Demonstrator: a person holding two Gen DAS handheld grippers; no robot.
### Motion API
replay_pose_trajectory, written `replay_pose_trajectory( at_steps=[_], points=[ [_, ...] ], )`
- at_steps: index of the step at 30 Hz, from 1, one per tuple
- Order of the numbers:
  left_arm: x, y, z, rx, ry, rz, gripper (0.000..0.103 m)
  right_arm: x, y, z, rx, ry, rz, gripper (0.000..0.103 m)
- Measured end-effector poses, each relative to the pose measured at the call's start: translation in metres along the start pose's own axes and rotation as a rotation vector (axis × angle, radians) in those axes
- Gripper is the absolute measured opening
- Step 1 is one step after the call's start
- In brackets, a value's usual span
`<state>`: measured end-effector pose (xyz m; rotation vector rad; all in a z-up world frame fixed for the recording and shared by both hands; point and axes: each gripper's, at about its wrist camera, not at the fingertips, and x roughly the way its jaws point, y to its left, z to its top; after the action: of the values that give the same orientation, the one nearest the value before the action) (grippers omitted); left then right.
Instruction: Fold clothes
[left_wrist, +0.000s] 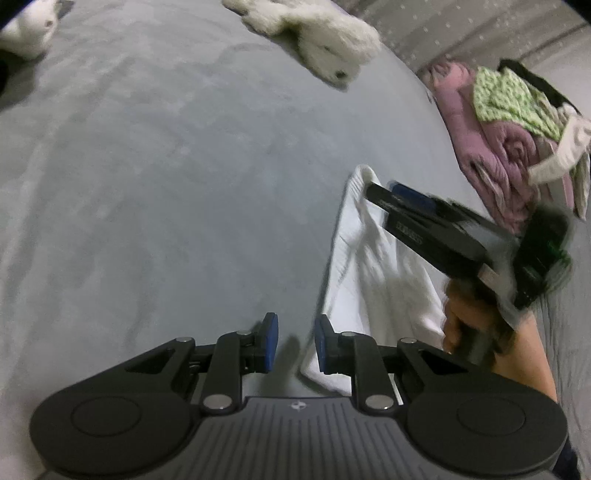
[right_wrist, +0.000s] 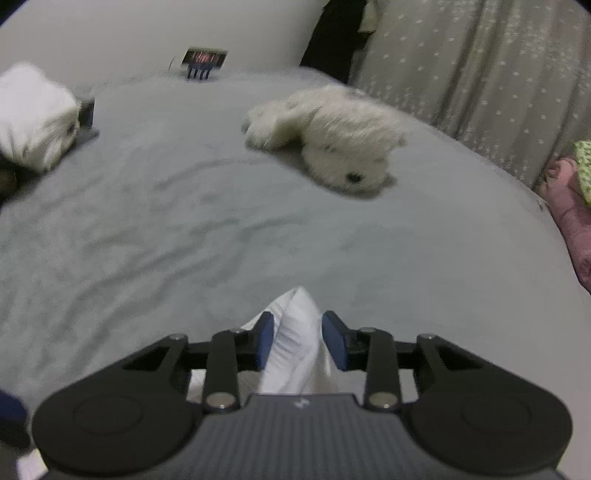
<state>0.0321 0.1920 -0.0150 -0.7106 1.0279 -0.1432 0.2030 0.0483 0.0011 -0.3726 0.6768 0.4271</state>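
While parted, right gripper (right_wrist: 297, 341) fingers (right_wrist: 266, 339) astride white cloth (right_wrist: 291, 354) (untouched).

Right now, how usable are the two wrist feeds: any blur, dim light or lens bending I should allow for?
Left wrist view: dim, the right gripper motion-smeared over the white garment, the bed bulged by the fisheye. Right wrist view: soft throughout, the plush toy blurred, the garment's fold between the jaws washed out, corners dark.
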Motion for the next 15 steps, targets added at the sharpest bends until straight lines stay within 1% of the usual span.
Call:
replay_pose_trajectory(
  at_steps=[3, 8, 12, 15],
  points=[
    [-0.001, 0.003, 0.001, -0.003, -0.001, 0.001, 0.018, -0.027, -0.005, -0.007, 0.013, -0.032, 0.013, 0.046],
    [-0.002, 0.005, 0.003, -0.012, -0.004, -0.008, 0.018, -0.084, 0.004, -0.036, -0.070, -0.039, 0.077, 0.050],
    [-0.004, 0.008, 0.004, -0.022, -0.010, -0.012, 0.018, -0.126, 0.024, -0.068, -0.122, -0.031, 0.151, 0.050],
    [-0.004, 0.007, 0.003, -0.020, -0.005, -0.022, 0.018, -0.149, 0.047, -0.090, -0.174, -0.032, 0.202, 0.050]
  ],
)
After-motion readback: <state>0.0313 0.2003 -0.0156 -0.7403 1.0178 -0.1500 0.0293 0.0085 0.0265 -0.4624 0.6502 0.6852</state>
